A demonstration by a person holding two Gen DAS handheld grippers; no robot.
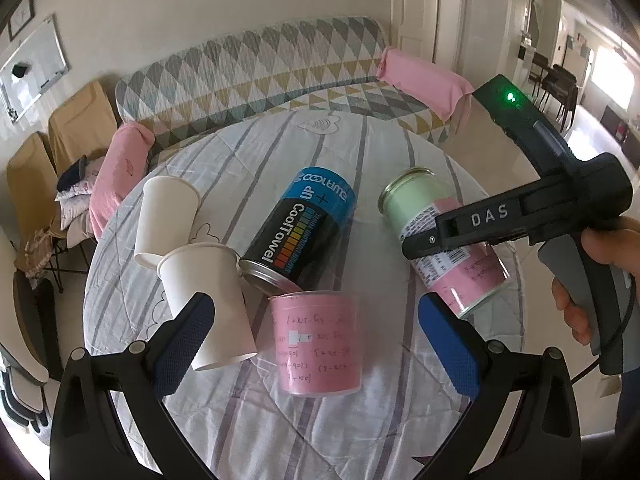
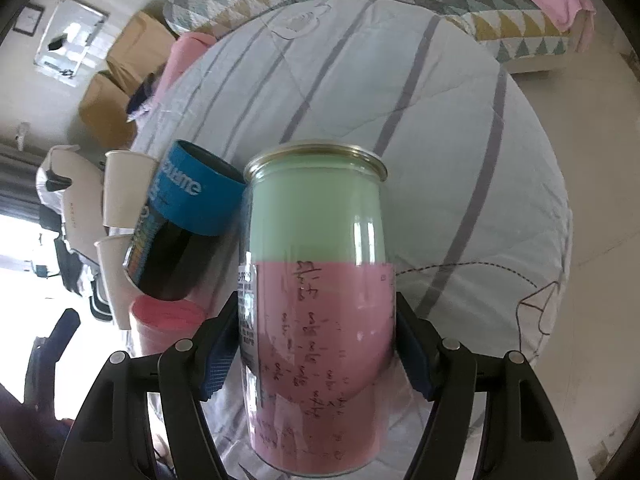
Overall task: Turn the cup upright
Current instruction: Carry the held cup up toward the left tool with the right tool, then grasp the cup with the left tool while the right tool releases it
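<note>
A clear cup with green and pink paper inside (image 2: 316, 304) lies between my right gripper's (image 2: 316, 352) pads (image 2: 218, 356), which are shut on its pink half. In the left wrist view the same cup (image 1: 424, 216) is tilted, metal rim toward the sofa, with the right gripper (image 1: 452, 236) clamped across it. My left gripper (image 1: 316, 340) is open and empty, its fingers on either side of a pink cup (image 1: 316, 344) standing upside down on the table.
Round table with a striped cloth (image 1: 320, 144). A blue and black CoolTowel can (image 1: 304, 224) lies on its side. Two white paper cups (image 1: 208, 300), (image 1: 164, 220) lie at the left. A patterned sofa (image 1: 256, 68) stands behind the table.
</note>
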